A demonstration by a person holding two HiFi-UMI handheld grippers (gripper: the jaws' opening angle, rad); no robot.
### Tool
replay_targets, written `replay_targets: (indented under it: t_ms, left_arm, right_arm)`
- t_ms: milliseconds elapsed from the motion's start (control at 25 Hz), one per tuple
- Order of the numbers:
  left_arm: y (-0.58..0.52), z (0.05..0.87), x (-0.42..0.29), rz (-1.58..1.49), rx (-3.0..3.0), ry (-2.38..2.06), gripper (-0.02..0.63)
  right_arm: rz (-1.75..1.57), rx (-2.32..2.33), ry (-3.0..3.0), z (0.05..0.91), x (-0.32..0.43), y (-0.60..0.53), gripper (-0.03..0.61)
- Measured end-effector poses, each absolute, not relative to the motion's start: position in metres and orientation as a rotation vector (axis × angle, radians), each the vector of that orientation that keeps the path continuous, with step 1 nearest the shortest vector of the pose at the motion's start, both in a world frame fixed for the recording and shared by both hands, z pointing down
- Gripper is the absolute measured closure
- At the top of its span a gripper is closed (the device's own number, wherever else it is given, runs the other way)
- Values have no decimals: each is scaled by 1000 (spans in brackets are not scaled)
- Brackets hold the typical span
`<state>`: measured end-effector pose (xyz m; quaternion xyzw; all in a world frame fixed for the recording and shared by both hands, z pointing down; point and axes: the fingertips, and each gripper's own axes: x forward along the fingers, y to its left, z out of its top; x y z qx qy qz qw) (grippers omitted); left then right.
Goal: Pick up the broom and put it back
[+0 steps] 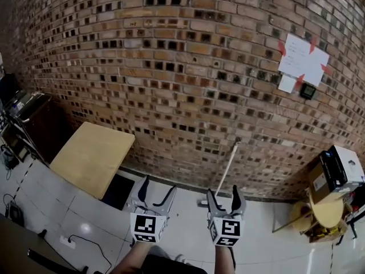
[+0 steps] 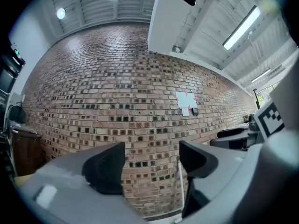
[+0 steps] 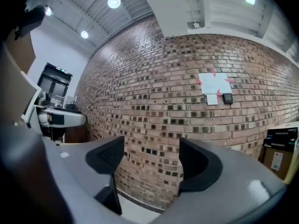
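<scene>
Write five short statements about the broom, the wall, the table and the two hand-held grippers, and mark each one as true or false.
1. The broom leans against the brick wall. True.
2. The right hand-held gripper is shut on the broom. False: its jaws stand apart with only the distant wall between them.
3. The left hand-held gripper is open and holds nothing. True.
4. In the head view, the wooden table stands to the right of the broom. False: it stands to the left of it.
5. The brick wall is completely bare. False: white papers are fixed on it, up at the right.
</scene>
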<state>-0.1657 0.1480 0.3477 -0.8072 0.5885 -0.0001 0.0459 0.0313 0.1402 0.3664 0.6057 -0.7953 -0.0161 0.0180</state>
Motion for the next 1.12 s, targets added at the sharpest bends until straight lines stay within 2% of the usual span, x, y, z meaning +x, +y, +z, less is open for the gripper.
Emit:
replay_targets:
  t_ms: [720, 1120]
  left_arm:
    - [-118, 358, -250, 32, -2515, 1734, 250]
    - [-168, 346, -227, -26, -2537, 1661, 253]
  right_arm:
    - [-30, 1931, -2472, 371, -58, -96, 215]
    - [-55, 1904, -2486, 350, -52, -166, 216]
